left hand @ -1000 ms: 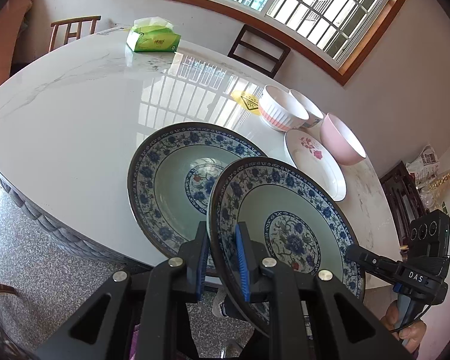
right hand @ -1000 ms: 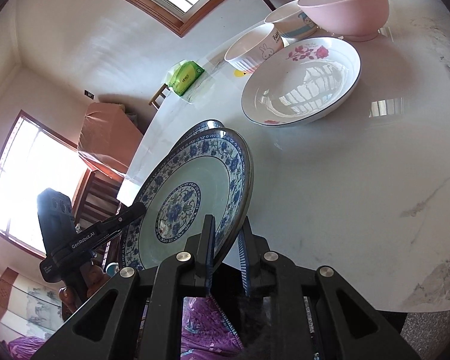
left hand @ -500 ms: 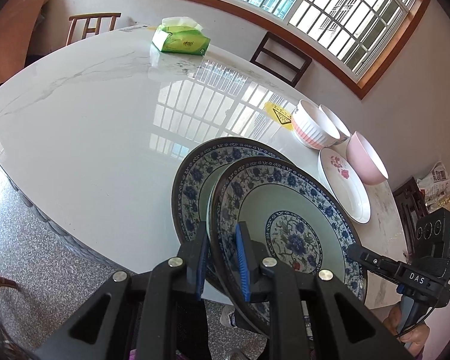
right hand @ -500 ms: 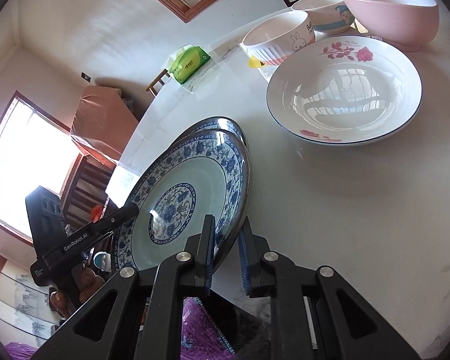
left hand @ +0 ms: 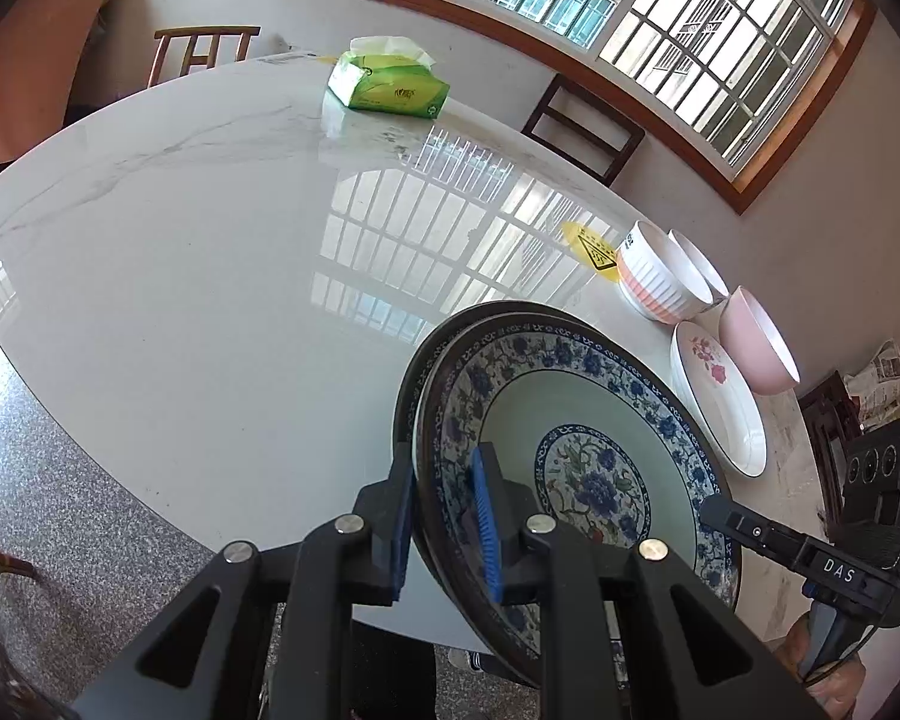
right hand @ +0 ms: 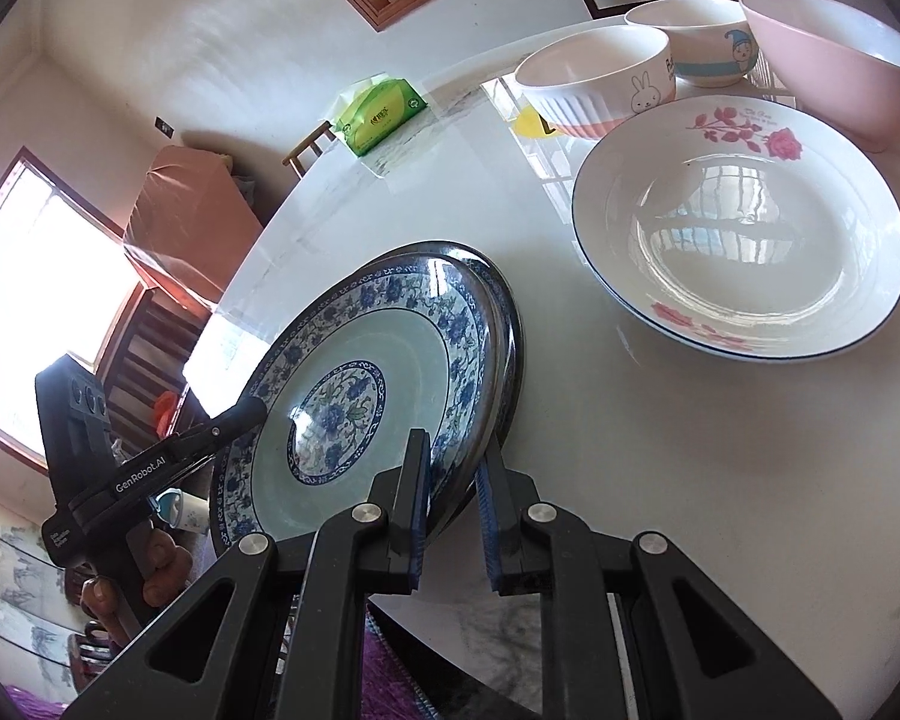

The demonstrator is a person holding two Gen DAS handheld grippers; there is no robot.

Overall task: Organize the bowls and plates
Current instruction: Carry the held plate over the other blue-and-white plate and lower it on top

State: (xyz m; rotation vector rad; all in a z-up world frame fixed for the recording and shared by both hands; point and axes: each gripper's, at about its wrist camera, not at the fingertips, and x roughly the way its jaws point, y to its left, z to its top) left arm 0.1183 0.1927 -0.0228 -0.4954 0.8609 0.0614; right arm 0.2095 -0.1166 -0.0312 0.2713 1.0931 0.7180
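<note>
A blue-and-white patterned plate (left hand: 576, 468) is held at opposite rims by both grippers. My left gripper (left hand: 447, 525) is shut on its near rim; my right gripper (right hand: 453, 510) is shut on the other rim of the plate (right hand: 360, 408). It sits almost fully over a second matching plate (left hand: 444, 324) lying on the table, whose rim (right hand: 504, 312) peeks out behind. A white rose plate (right hand: 744, 228) lies to the right with three bowls behind it: a ribbed rabbit bowl (right hand: 594, 78), a cartoon bowl (right hand: 702, 42) and a pink bowl (right hand: 834, 60).
The white marble table (left hand: 180, 252) is round, its edge close below the plates. A green tissue box (left hand: 390, 87) stands at the far side. A yellow sticker (left hand: 594, 252) lies by the bowls. Wooden chairs (left hand: 582, 126) stand around the table.
The held plate has moved over the second patterned plate and now nearly covers it; both grippers have moved with it toward the table and the rose plate.
</note>
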